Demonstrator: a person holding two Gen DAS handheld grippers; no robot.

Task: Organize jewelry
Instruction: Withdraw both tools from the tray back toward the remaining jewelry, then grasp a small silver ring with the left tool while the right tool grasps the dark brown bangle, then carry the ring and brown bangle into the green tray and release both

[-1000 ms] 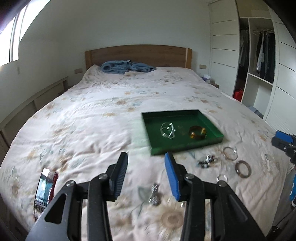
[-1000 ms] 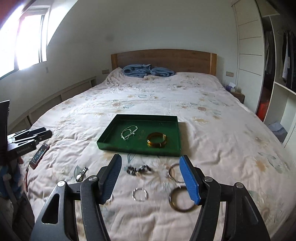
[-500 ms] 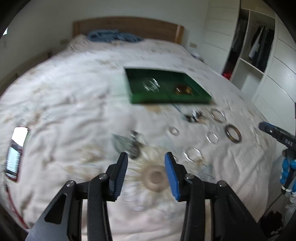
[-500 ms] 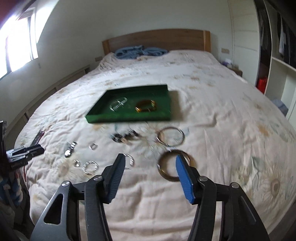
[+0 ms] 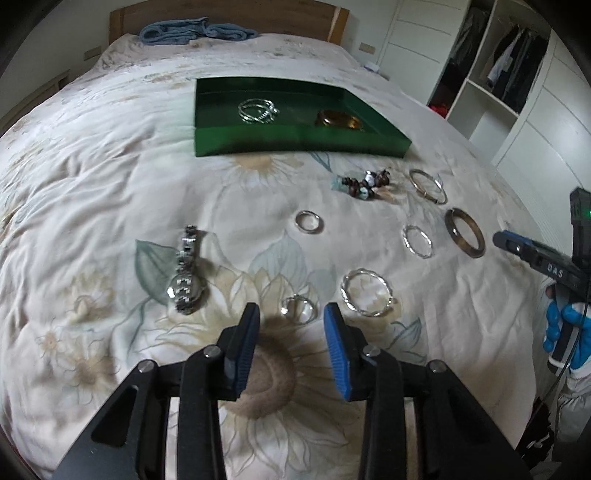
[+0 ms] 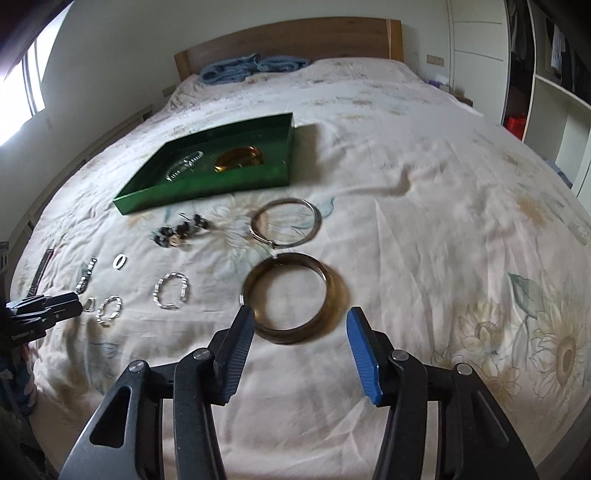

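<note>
A green tray [image 5: 295, 142] [image 6: 207, 190] lies on the bed with a silver bracelet [image 5: 257, 109] and an amber bangle [image 5: 338, 120] in it. Loose jewelry lies in front of it. My left gripper [image 5: 291, 317] is open, just short of a small silver ring [image 5: 299, 309], with a watch [image 5: 185, 275] to its left and a twisted silver bangle [image 5: 366, 291] to its right. My right gripper [image 6: 301, 325] is open, its fingers straddling the near rim of a dark brown bangle [image 6: 293, 302]. A thin silver bangle [image 6: 284, 223] lies beyond it.
A beaded bracelet [image 5: 364, 183] [image 6: 181, 230], a silver ring [image 5: 309, 221] and a silver bangle [image 5: 417, 240] lie on the floral bedspread [image 6: 424, 206]. Blue folded cloth [image 5: 195, 31] lies by the headboard. A wardrobe [image 5: 509, 74] stands to the right.
Both grippers have moved forward and down toward the loose jewelry. The left now sits just before the small ring, the right at the brown bangle. Both stayed open.
</note>
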